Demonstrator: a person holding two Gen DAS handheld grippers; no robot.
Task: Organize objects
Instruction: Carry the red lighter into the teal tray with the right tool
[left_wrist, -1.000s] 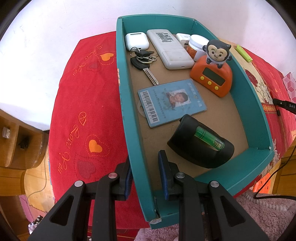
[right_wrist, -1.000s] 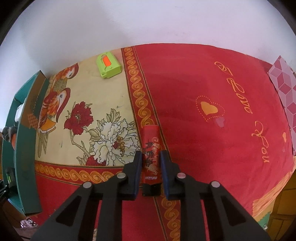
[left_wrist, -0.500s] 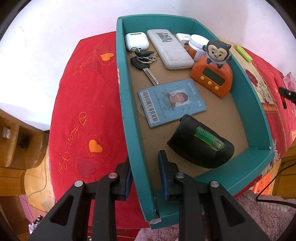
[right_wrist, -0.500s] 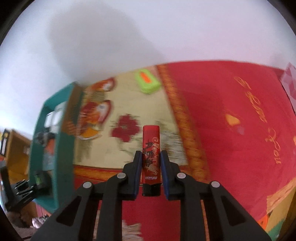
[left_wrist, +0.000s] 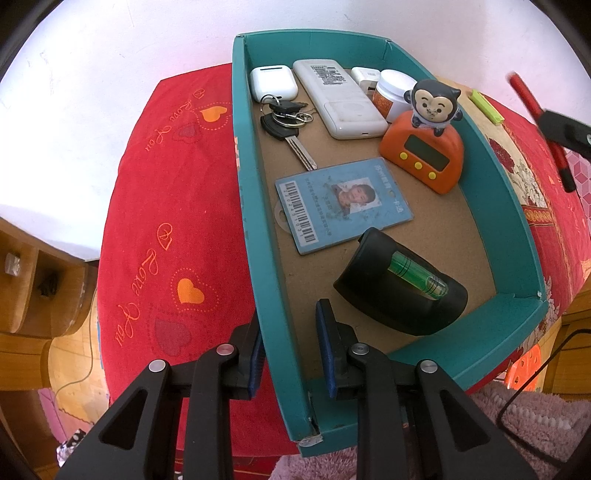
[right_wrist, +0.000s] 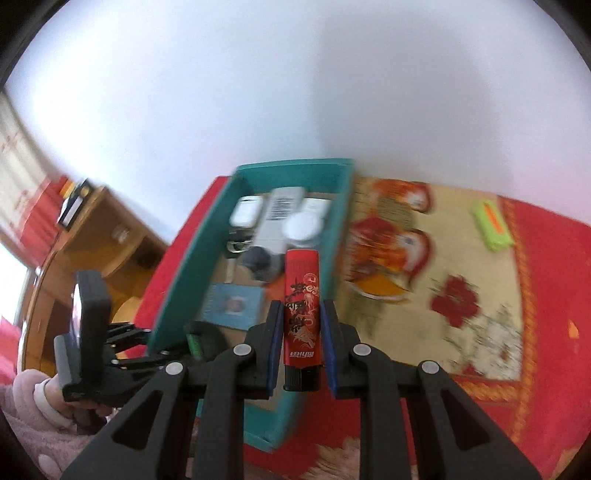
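The right gripper (right_wrist: 301, 341), clenched on one red lighter (right_wrist: 301, 310), now hangs over the teal tray (right_wrist: 177, 273) at centre frame, off the cloth it lay on a second ago. Only the left view shows the left gripper (left_wrist: 290, 350) pinching the tray's left wall at lower centre, unmoved; eight items lie inside.

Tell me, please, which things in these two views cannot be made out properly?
- Small white item at the teal box's far end, left wrist view: half hidden behind the remote and white jar.
- Box contents, right wrist view: motion-blurred; the red lighter covers the middle.
- Lighter, left wrist view: only a blurred streak, partly behind the right gripper.
- Print on the ID card: too small.
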